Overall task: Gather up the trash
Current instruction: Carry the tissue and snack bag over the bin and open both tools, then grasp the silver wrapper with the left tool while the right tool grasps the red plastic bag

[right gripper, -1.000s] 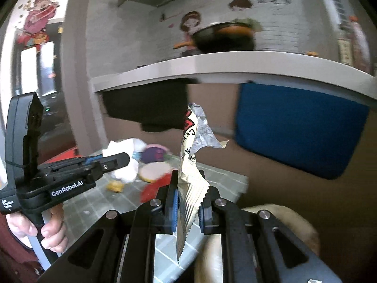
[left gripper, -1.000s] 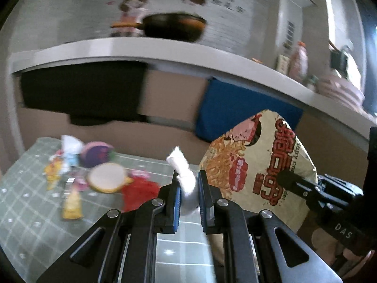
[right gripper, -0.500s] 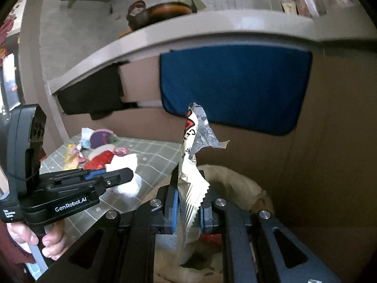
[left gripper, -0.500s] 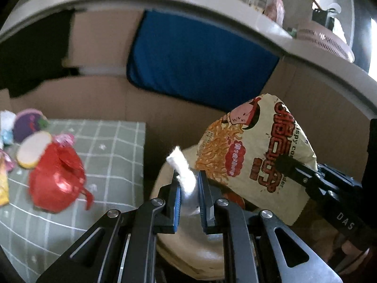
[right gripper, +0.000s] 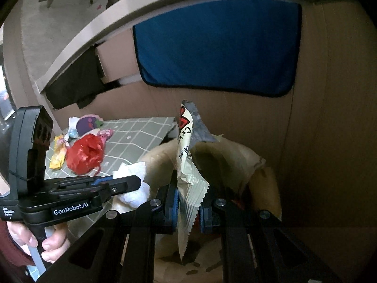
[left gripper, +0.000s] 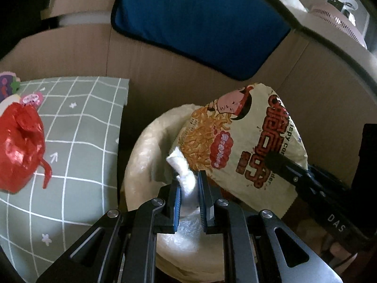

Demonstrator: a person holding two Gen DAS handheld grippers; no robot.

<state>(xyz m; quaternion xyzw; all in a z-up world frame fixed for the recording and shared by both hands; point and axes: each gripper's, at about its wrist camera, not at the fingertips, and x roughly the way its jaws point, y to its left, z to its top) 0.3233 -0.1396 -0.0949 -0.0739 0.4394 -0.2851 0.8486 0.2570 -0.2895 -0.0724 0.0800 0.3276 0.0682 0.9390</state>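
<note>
My left gripper [left gripper: 188,184] is shut on a crumpled white tissue [left gripper: 182,172] and holds it over the open mouth of a pale trash bag [left gripper: 141,155]. My right gripper [right gripper: 187,200] is shut on a cream noodle-snack wrapper [right gripper: 188,176] and holds it over the same bag [right gripper: 235,158]. In the left wrist view the wrapper [left gripper: 240,146] hangs just right of the tissue. In the right wrist view the left gripper [right gripper: 132,186] and its tissue [right gripper: 133,188] are at the bag's left rim.
A green checked table [left gripper: 77,127] stands left of the bag, with a crumpled red wrapper [left gripper: 18,146] and several small wrappers [right gripper: 89,127] on it. A cardboard wall [left gripper: 179,70] with a blue cloth [left gripper: 200,21] stands behind.
Both grippers have swung right from over the table to over the trash bag and tilted down, each still holding its piece of trash.
</note>
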